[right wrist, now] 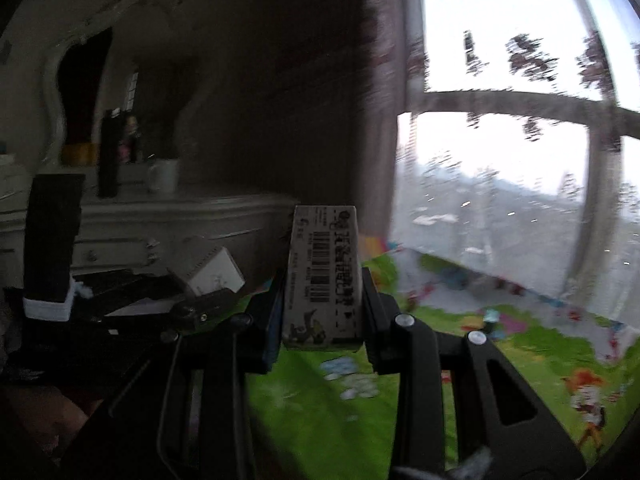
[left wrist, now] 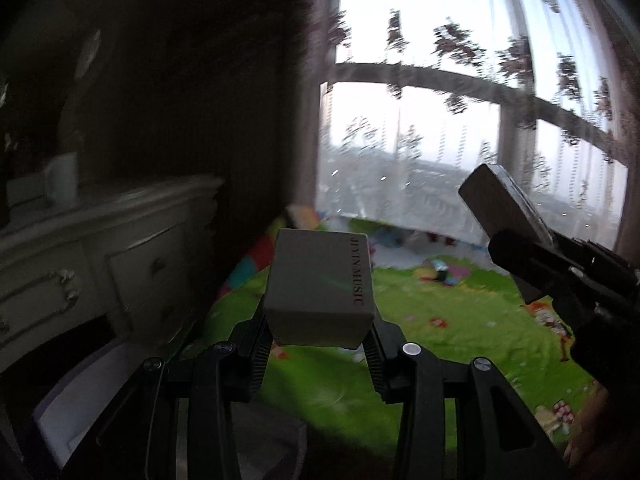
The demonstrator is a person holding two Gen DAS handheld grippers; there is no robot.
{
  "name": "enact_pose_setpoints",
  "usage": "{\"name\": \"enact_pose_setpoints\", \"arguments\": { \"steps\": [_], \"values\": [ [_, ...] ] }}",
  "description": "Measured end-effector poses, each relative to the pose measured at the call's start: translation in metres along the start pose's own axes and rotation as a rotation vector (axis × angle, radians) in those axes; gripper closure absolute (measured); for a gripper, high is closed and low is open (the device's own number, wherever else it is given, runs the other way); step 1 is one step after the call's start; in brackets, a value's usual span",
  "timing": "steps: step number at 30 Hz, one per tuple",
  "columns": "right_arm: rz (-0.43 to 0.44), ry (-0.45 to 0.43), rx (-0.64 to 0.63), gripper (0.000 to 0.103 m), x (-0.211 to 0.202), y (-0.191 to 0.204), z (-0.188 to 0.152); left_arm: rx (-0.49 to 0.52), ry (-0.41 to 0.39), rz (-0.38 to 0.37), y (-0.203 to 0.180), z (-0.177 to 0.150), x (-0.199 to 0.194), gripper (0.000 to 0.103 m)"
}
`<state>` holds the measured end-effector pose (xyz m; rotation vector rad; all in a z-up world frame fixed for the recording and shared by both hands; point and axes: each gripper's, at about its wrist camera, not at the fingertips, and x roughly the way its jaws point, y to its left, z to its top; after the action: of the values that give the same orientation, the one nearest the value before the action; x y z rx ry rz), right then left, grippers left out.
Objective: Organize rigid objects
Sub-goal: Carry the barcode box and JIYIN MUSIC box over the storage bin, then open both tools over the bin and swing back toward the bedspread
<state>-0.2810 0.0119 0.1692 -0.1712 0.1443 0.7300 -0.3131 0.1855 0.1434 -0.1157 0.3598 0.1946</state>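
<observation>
My left gripper (left wrist: 318, 334) is shut on a grey box (left wrist: 320, 292) lettered "JIYIN MUSIC", held up over the green mat. The right wrist view shows that same box (right wrist: 214, 274) low on the left, in the left gripper (right wrist: 200, 306). My right gripper (right wrist: 324, 322) is shut on a narrow pale carton (right wrist: 324, 272) with a barcode, standing upright between the pads. From the left wrist view this carton (left wrist: 500, 208) appears at the right edge, tilted, with the right gripper (left wrist: 520, 248) clamped on its lower end. Both views are blurred.
A white dresser (left wrist: 100, 248) with drawers stands at the left; a white mug (right wrist: 164, 176) and a dark bottle (right wrist: 109, 152) are on its top. A green play mat (left wrist: 440, 312) covers the floor up to a curtained window (left wrist: 440, 140). A dark upright object (right wrist: 52, 240) is near left.
</observation>
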Motion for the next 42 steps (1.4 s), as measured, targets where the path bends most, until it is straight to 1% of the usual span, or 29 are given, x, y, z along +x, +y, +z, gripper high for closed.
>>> {"name": "enact_pose_setpoints", "arguments": {
  "steps": [3,8,13,16,19,23,24,25,26,27,28,29,30,32,33,35,37,38,39,40,42],
  "values": [
    [0.074,0.036,-0.033,0.066,0.015,0.02,-0.003,-0.033,0.03,0.045,0.022,-0.009,-0.002,0.06],
    [0.185,0.102,-0.085,0.066,0.043,0.055,-0.006,-0.083,0.083,0.145,0.06,-0.027,-0.005,0.06],
    [0.295,0.207,-0.157,0.066,0.072,0.095,-0.019,-0.157,0.172,0.225,0.094,-0.043,0.003,0.06],
    [0.358,0.279,-0.208,0.066,0.088,0.119,-0.033,-0.183,0.219,0.271,0.109,-0.053,0.004,0.06],
    [0.426,0.367,-0.26,0.066,0.102,0.142,-0.049,-0.235,0.277,0.317,0.128,-0.064,0.009,0.06],
    [0.497,0.457,-0.274,0.065,0.115,0.159,-0.07,-0.316,0.347,0.401,0.154,-0.079,0.009,0.059],
    [0.526,0.484,-0.27,0.065,0.118,0.162,-0.077,-0.329,0.367,0.436,0.16,-0.082,0.01,0.057],
    [0.553,0.504,-0.265,0.065,0.119,0.164,-0.081,-0.341,0.388,0.483,0.165,-0.085,0.01,0.047],
    [0.595,0.534,-0.255,0.062,0.122,0.167,-0.085,-0.353,0.404,0.531,0.17,-0.088,0.01,0.039],
    [0.616,0.549,-0.244,0.052,0.123,0.167,-0.088,-0.366,0.407,0.566,0.173,-0.089,0.009,0.024],
    [0.613,0.546,-0.233,0.046,0.123,0.164,-0.09,-0.379,0.398,0.59,0.175,-0.089,0.006,0.018],
    [0.603,0.537,-0.226,0.036,0.122,0.161,-0.09,-0.386,0.386,0.6,0.174,-0.088,0.005,0.018],
    [0.587,0.521,-0.205,0.032,0.121,0.153,-0.089,-0.393,0.359,0.607,0.171,-0.085,0.001,0.018],
    [0.552,0.494,-0.146,0.031,0.12,0.132,-0.085,-0.372,0.317,0.585,0.157,-0.074,0.002,0.018],
    [0.523,0.482,-0.103,0.03,0.12,0.116,-0.081,-0.354,0.305,0.571,0.15,-0.07,0.002,0.016],
    [0.433,0.451,-0.016,0.028,0.12,0.078,-0.076,-0.298,0.286,0.498,0.128,-0.058,0.011,0.012],
    [0.332,0.435,0.036,0.023,0.119,0.045,-0.073,-0.236,0.277,0.379,0.098,-0.046,0.027,0.009],
    [0.257,0.434,0.064,0.021,0.12,0.024,-0.074,-0.209,0.273,0.328,0.085,-0.041,0.034,0.008],
    [0.171,0.437,0.093,0.019,0.12,0.0,-0.077,-0.166,0.274,0.246,0.063,-0.036,0.049,0.005],
    [0.091,0.447,0.118,0.018,0.119,-0.024,-0.081,-0.14,0.283,0.193,0.048,-0.033,0.06,0.001],
    [-0.022,0.494,0.166,0.017,0.123,-0.065,-0.092,-0.089,0.319,0.076,0.015,-0.027,0.09,0.0]
  ]
}}
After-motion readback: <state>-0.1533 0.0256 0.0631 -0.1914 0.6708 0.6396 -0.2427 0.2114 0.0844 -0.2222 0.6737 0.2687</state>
